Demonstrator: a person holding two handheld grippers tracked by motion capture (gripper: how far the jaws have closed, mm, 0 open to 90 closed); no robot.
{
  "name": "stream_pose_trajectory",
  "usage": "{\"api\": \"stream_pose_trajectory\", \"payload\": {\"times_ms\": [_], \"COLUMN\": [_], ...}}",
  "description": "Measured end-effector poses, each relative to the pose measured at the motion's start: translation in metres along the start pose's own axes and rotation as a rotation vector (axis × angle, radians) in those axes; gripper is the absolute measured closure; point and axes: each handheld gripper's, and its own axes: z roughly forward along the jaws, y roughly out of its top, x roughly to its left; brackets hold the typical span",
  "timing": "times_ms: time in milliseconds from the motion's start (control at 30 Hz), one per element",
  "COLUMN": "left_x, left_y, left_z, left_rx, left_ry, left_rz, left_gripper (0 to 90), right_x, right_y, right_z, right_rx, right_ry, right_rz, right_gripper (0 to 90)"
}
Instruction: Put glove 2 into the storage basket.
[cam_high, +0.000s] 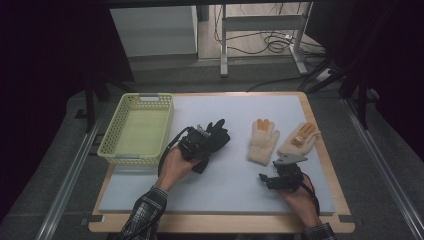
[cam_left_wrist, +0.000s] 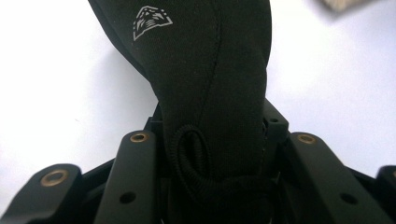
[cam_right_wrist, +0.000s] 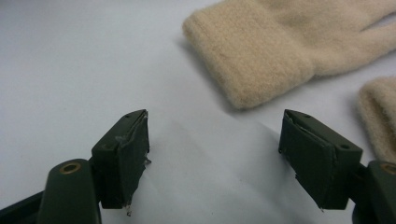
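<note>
Left tongs (cam_high: 200, 141) pinch the black glove (cam_left_wrist: 205, 79) by its cuff, beside the still-empty yellow basket (cam_high: 112, 142). Right tongs (cam_right_wrist: 215, 158), spread and empty, rest just short of two cream gloves (cam_right_wrist: 280, 51) on the surface (cam_high: 225, 175); none is binned yet.

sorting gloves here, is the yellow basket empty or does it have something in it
Empty: the yellow basket shows only its bare floor in the high view; the black glove is outside it, in the left gripper.

One black glove (cam_high: 212, 137), two cream gloves (cam_high: 263, 141), one yellow basket (cam_high: 115, 156).
</note>
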Motion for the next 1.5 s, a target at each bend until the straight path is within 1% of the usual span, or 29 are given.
{"api": "stream_pose_trajectory", "payload": {"times_ms": [233, 400, 433, 467, 567, 633, 667, 867, 1000, 1033, 1133, 1167, 1200, 1233, 1300, 1367, 1433, 1467, 1500], "left_x": [0.01, 0.024, 0.028, 0.028, 0.036, 0.046, 0.046, 0.064, 0.078, 0.081, 0.094, 0.102, 0.107, 0.107, 0.116, 0.126, 0.134, 0.143, 0.148], "left_y": [0.014, 0.023, 0.025, 0.025, 0.027, 0.029, 0.029, 0.03, 0.027, 0.025, 0.019, 0.014, 0.012, 0.012, 0.006, -0.001, -0.007, -0.014, -0.018], "left_z": [-0.013, -0.03, -0.035, -0.035, -0.043, -0.051, -0.051, -0.066, -0.074, -0.076, -0.081, -0.083, -0.085, -0.085, -0.088, -0.092, -0.095, -0.097, -0.098], "left_rx": [-0.016, -0.02, -0.027, -0.027, -0.028, -0.037, -0.037, -0.045, -0.046, -0.046, -0.043, -0.037, -0.029, -0.029, -0.022, -0.016, -0.01, -0.004, 0.0], "left_ry": [0.027, 0.044, 0.053, 0.053, 0.076, 0.1, 0.1, 0.147, 0.179, 0.193, 0.218, 0.238, 0.252, 0.252, 0.274, 0.293, 0.309, 0.323, 0.329], "left_rz": [-0.036, -0.053, -0.064, -0.064, -0.068, -0.086, -0.086, -0.118, -0.14, -0.145, -0.173, -0.187, -0.189, -0.189, -0.21, -0.232, -0.246, -0.268, -0.279], "left_gripper": [60.4, 60.4, 60.1, 60.0, 59.8, 59.6, 59.6, 59.4, 59.1, 59.0, 58.8, 58.7, 58.7, 58.7, 58.6, 58.4, 58.1, 58.0, 58.0], "right_x": [0.0, 0.0, 0.0, 0.0, 0.0, 0.0, 0.0, 0.0, 0.0, 0.0, 0.0, 0.0, 0.0, 0.0, 0.0, 0.0, 0.0, 0.0, 0.0], "right_y": [0.0, 0.0, 0.0, 0.0, 0.0, 0.0, 0.0, 0.0, 0.0, 0.0, 0.0, 0.0, 0.0, 0.0, 0.0, 0.0, 0.0, 0.0, 0.0], "right_z": [0.0, 0.0, 0.0, 0.0, 0.0, 0.0, 0.0, 0.0, 0.0, 0.0, 0.0, 0.0, 0.0, 0.0, 0.0, 0.0, 0.0, 0.0, 0.0], "right_rx": [0.001, 0.001, 0.001, 0.001, 0.001, 0.001, 0.001, -0.002, -0.002, -0.002, -0.002, -0.002, -0.002, -0.002, -0.002, -0.002, -0.002, -0.002, -0.002], "right_ry": [-0.001, -0.001, -0.001, -0.001, -0.002, -0.001, -0.001, -0.001, -0.001, -0.001, -0.001, -0.001, -0.001, -0.001, -0.001, -0.001, -0.001, -0.001, -0.001], "right_rz": [-0.003, -0.003, -0.003, -0.003, -0.003, -0.003, -0.003, -0.001, -0.002, -0.002, -0.002, -0.002, -0.002, -0.002, -0.002, -0.002, -0.002, -0.002, -0.002], "right_gripper": [24.0, 24.0, 24.0, 24.0, 24.0, 24.0, 24.0, 24.0, 24.0, 24.0, 24.0, 23.9, 24.0, 24.0, 24.0, 24.0, 24.0, 24.0, 24.0]}}
